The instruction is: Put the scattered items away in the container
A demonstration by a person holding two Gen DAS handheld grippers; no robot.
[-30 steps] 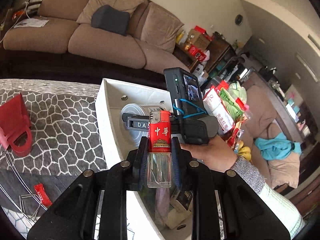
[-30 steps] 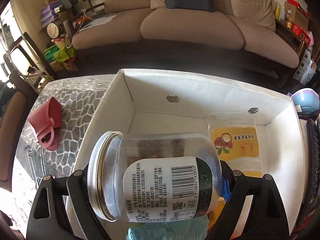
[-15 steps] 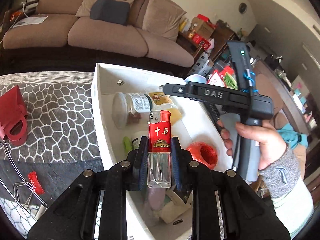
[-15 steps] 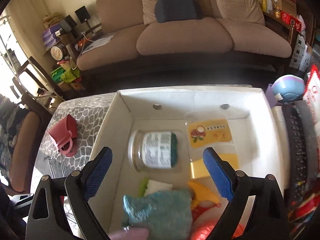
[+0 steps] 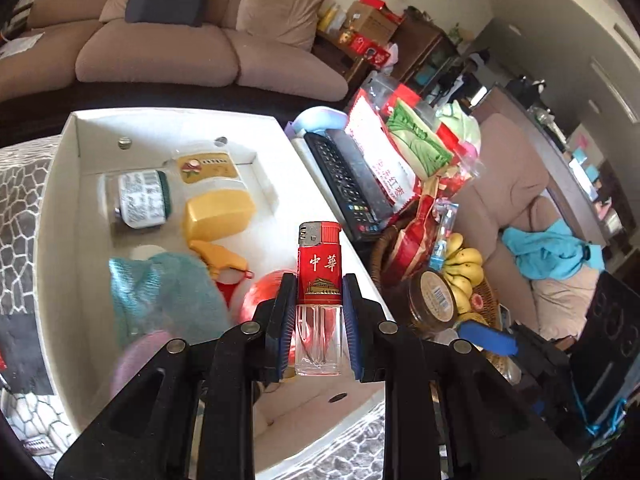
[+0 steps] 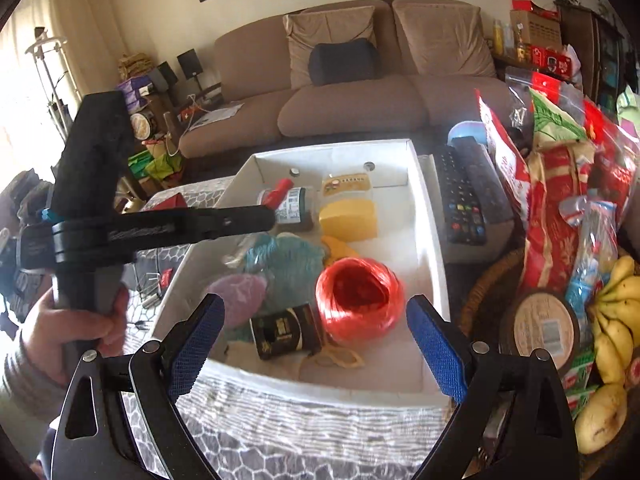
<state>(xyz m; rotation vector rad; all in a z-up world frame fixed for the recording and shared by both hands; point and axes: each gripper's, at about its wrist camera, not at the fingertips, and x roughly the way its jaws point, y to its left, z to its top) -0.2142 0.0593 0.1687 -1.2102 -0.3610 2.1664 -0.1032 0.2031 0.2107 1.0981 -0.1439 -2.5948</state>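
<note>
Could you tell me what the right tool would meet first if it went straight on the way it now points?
Most likely the red twine ball lying in the white box: it sits centred between the open right tool fingers, though depth is unclear.

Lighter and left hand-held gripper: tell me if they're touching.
Touching. The left wrist view shows the left hand-held gripper with both pads pressed against the lighter sides.

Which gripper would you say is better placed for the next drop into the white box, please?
Left. The left gripper is shut on the lighter above the white box, while the right gripper is open and empty.
</note>
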